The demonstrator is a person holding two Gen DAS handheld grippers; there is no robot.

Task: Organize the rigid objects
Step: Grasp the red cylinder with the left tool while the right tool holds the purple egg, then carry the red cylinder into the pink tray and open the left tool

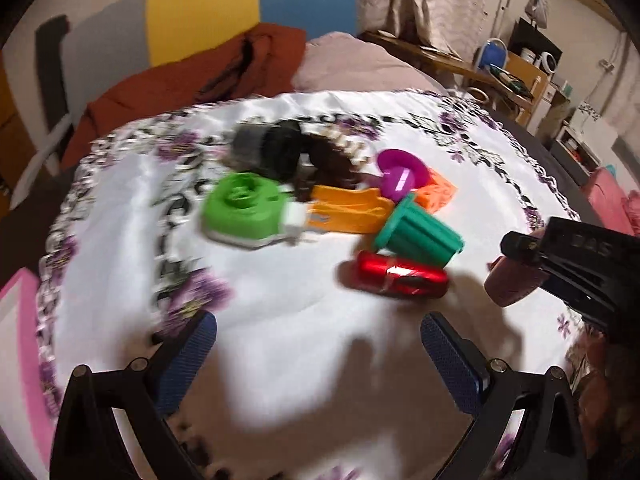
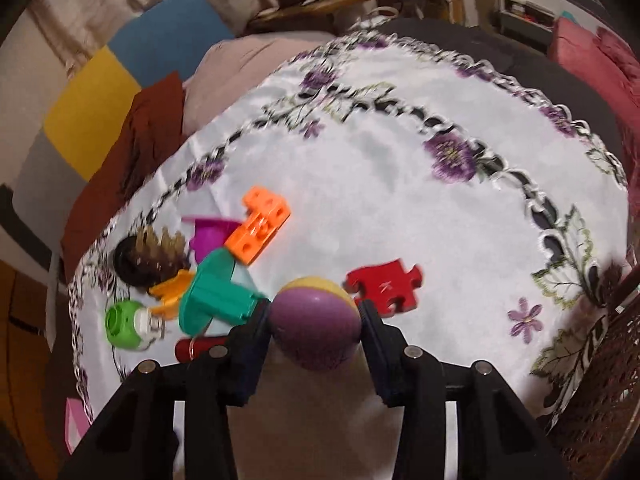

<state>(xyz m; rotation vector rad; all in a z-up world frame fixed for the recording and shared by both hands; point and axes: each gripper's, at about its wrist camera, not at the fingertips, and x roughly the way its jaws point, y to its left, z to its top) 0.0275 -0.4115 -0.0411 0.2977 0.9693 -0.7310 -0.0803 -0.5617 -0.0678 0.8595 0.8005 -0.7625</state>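
Observation:
Several toys lie in a heap on a white cloth with purple flowers (image 1: 280, 312): a light-green round piece (image 1: 240, 212), a black cylinder (image 1: 268, 148), an orange flat piece (image 1: 348, 210), a magenta disc (image 1: 400, 172), a teal ribbed cup (image 1: 420, 236) and a shiny red tube (image 1: 396, 276). My left gripper (image 1: 318, 332) is open over bare cloth in front of the heap, holding nothing. My right gripper (image 2: 314, 312) is shut on a purple and yellow ball (image 2: 314, 332), its pads pressing both sides. A red puzzle piece (image 2: 384, 284) lies just beyond the ball. An orange block (image 2: 260, 228) rests behind the teal cup (image 2: 216, 300).
A brown woven basket (image 2: 600, 392) stands at the cloth's right edge. A rust-red blanket (image 1: 180, 80) and yellow and blue cushions (image 1: 200, 12) lie behind the cloth. A pink item (image 1: 16, 320) sits at the left edge. The right gripper (image 1: 560, 256) shows in the left wrist view.

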